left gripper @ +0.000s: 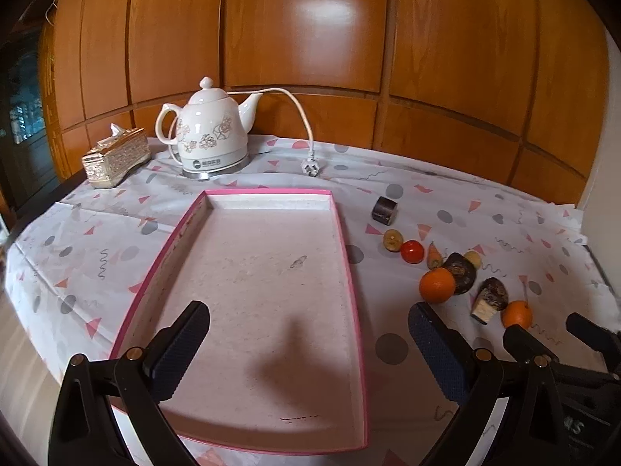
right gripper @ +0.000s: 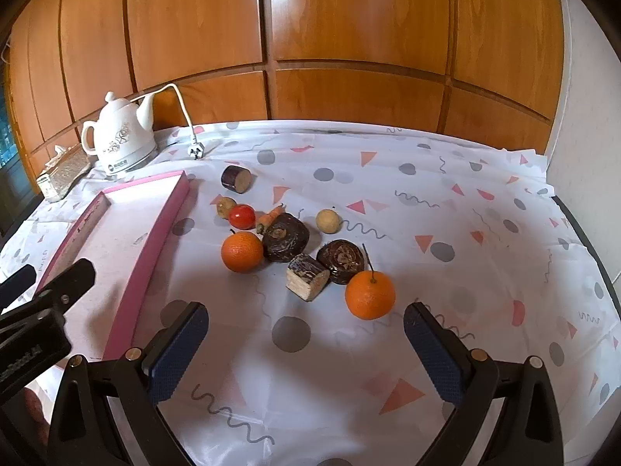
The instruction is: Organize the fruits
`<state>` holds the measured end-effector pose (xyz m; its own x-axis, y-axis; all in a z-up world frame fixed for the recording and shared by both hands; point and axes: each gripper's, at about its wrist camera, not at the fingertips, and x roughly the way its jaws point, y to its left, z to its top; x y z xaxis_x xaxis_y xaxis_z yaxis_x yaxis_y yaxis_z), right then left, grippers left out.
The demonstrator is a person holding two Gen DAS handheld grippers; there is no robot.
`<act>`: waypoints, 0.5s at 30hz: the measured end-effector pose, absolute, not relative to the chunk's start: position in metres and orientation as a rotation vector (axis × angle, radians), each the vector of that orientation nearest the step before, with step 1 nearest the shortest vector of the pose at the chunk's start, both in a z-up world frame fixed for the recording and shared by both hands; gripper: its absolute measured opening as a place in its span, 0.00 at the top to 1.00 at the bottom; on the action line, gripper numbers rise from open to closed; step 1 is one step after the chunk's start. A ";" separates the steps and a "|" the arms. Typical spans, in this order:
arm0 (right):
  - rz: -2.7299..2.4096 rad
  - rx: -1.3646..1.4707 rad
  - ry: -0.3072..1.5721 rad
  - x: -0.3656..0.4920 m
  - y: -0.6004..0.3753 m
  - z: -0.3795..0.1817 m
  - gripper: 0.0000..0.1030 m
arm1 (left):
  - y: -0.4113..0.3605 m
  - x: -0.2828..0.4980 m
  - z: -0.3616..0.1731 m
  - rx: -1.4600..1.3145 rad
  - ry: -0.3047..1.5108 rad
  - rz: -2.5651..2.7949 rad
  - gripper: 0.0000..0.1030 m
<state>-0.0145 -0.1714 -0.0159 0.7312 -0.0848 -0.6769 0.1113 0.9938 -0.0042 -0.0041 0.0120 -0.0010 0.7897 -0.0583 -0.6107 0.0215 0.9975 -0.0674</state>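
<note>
A shallow pink-rimmed box (left gripper: 351,283) lies on the patterned tablecloth; it also shows in the right wrist view (right gripper: 155,240). Right of it is a loose cluster: two oranges (right gripper: 241,251) (right gripper: 369,295), a red tomato (right gripper: 241,216), a small carrot (right gripper: 270,216), dark round tubers (right gripper: 286,237) (right gripper: 341,257), cut sugarcane pieces (right gripper: 307,276) (right gripper: 235,179) and two small tan fruits (right gripper: 328,221) (right gripper: 226,206). My left gripper (left gripper: 308,349) is open and empty over the box. My right gripper (right gripper: 304,349) is open and empty, just short of the cluster.
A white ceramic kettle (left gripper: 211,136) with a loose cord and plug (left gripper: 310,167) stands at the back left beside a silver tissue box (left gripper: 116,157). Wooden panelling (left gripper: 310,39) runs behind the table. A white wall (right gripper: 582,116) is at the right.
</note>
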 end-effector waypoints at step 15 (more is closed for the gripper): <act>-0.127 0.032 0.739 -0.015 -0.175 -0.014 0.01 | 0.015 -0.006 -0.001 -0.104 0.662 -0.101 0.00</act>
<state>-0.0155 -0.1751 -0.0144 0.7321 -0.1044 -0.6732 0.1272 0.9918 -0.0155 -0.0062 0.0145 -0.0012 0.7845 -0.1271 -0.6070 0.0606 0.9898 -0.1288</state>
